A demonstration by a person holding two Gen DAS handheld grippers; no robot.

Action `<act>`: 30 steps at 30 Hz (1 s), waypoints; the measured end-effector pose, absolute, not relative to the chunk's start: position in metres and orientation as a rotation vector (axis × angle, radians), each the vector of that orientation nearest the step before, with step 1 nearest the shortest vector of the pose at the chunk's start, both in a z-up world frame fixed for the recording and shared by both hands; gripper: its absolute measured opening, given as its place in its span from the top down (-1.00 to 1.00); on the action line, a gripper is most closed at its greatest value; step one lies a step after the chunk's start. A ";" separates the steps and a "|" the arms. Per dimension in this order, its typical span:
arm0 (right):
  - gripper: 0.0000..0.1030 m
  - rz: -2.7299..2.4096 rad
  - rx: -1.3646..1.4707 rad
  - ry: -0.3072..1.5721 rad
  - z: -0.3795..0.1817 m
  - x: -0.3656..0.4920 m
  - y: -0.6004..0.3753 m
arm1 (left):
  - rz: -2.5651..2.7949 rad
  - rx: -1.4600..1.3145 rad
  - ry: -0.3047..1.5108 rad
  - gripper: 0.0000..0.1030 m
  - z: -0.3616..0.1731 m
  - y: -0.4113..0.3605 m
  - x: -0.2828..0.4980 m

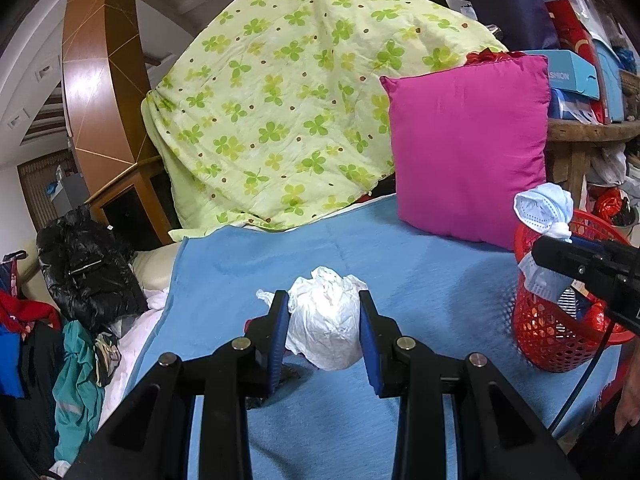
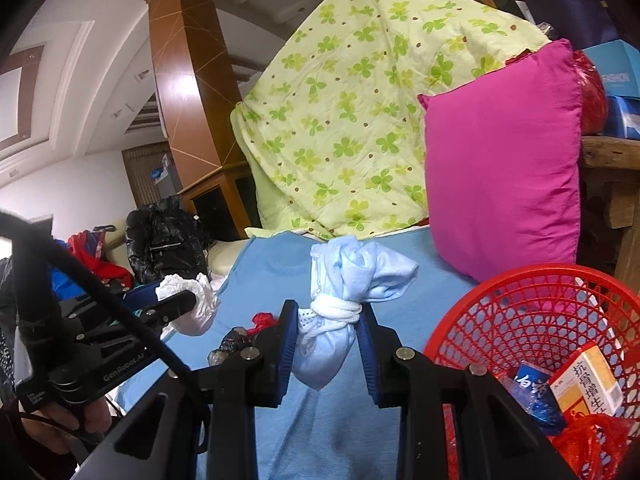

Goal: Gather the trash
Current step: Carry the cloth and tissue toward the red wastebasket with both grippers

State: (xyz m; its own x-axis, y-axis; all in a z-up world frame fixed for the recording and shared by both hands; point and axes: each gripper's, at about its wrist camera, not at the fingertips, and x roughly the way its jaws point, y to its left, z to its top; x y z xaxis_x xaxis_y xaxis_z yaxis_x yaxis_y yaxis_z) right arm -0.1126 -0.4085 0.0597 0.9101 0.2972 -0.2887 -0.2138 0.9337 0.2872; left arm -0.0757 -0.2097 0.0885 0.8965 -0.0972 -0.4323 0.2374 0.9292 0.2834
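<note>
Left gripper (image 1: 324, 320): a crumpled white tissue wad (image 1: 325, 326) is being held between the two blue-padded fingers (image 1: 280, 340), which are being pressed against its sides; the wad is being kept above the blue blanket (image 1: 420, 280).
Right gripper (image 2: 327, 344): a knotted light-blue face mask bundle (image 2: 340, 300) is being clamped at its white tied waist, both pads being pushed against it.
Bundle position: it is being held up over the blanket, just to the left of the red basket (image 2: 532, 312); in the left wrist view it is being seen above the basket's rim.
Basket contents: a white-and-orange medicine box (image 2: 588, 384), a blue packet (image 2: 528, 384) and red wrapping are being held inside it.
Remaining litter: a red scrap (image 2: 264, 320) and a dark crinkled wrapper (image 2: 232, 344) are being left lying on the blanket near the right gripper's left finger.
Backdrop: a magenta pillow (image 1: 468, 148) is being propped beside a green clover quilt (image 1: 288, 92).
</note>
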 end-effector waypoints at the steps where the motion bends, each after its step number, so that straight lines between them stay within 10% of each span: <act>1: 0.40 0.264 0.256 0.334 0.061 -0.112 -0.410 | -0.179 0.339 0.425 0.32 0.089 -0.211 -0.076; 30: 0.40 0.231 0.290 0.316 0.062 -0.114 -0.429 | -0.217 0.353 0.433 0.32 0.088 -0.221 -0.072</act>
